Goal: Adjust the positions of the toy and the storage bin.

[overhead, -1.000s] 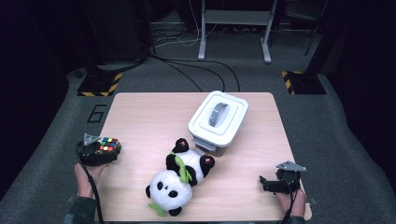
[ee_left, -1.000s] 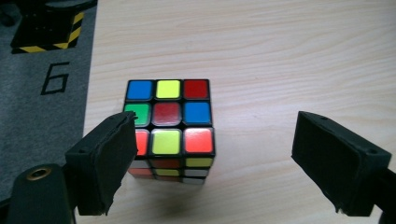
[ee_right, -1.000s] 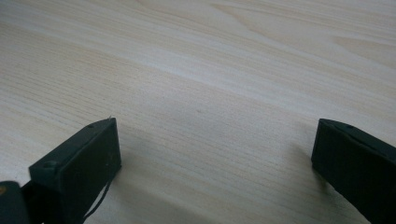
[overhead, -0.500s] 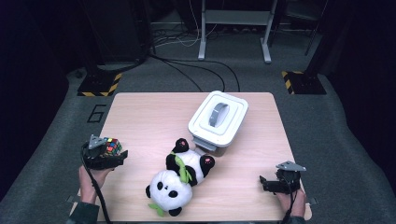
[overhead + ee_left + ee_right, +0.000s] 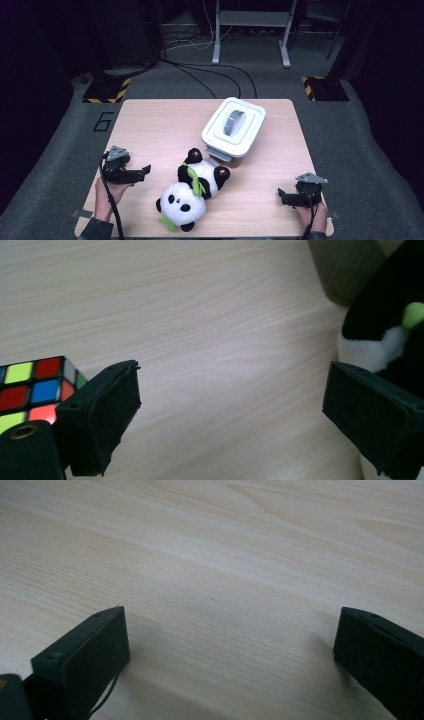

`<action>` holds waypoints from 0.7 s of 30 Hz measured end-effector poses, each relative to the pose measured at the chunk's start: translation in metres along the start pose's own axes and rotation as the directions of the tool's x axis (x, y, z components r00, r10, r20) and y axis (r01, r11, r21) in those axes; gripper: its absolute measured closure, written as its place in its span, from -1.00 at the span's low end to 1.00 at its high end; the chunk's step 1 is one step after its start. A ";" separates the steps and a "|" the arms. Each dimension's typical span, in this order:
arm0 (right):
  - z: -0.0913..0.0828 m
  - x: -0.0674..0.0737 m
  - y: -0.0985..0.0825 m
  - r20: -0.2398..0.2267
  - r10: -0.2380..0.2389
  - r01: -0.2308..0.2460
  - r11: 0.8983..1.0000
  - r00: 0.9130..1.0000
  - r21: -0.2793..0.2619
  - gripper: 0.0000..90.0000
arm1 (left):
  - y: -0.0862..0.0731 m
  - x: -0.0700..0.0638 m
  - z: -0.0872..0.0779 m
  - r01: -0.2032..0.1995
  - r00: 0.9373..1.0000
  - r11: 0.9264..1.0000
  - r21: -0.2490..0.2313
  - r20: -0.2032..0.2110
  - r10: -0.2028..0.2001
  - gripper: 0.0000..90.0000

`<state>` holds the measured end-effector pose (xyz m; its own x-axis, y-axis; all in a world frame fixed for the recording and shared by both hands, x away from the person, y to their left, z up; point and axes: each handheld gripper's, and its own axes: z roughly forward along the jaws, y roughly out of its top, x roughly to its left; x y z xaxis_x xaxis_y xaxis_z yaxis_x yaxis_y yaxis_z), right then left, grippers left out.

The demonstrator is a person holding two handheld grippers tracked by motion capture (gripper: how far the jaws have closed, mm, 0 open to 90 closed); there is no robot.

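Cube [image 5: 35, 390] multicoloured squares; panda [image 5: 192, 192] black-white, green leaf; box [image 5: 233, 128] white.

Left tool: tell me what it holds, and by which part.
Nothing. The left tool is open over bare table, the Rubik's cube outside its jaws.

**A lit wooden table in a dark room**

A pale wooden table [image 5: 150, 125] with rounded corners stands on grey carpet [image 5: 360, 150], brightly lit from above while the surroundings fall away into near black. A dark "6" [image 5: 103, 121] is marked on the floor by the table's far left corner. Two yellow-and-black striped plates [image 5: 105, 92] lie on the carpet beyond, one on each side. Black cables [image 5: 200, 70] snake across the floor toward a grey metal frame [image 5: 250, 20] at the back.
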<state>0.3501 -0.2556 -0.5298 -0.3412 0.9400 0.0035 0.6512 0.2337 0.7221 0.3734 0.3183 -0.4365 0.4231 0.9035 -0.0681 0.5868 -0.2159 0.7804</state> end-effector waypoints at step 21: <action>0.000 0.000 0.000 0.000 0.001 -0.001 1.000 1.000 0.000 -0.98 | 0.014 -0.054 0.026 -0.062 0.986 0.997 0.042 0.158 0.055 -0.90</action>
<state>0.3500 -0.2556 -0.5298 -0.3405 0.9402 0.0036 0.6513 0.2331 0.7221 0.3769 0.2567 -0.4380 0.5584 0.8205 -0.1225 0.5879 -0.2873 0.7562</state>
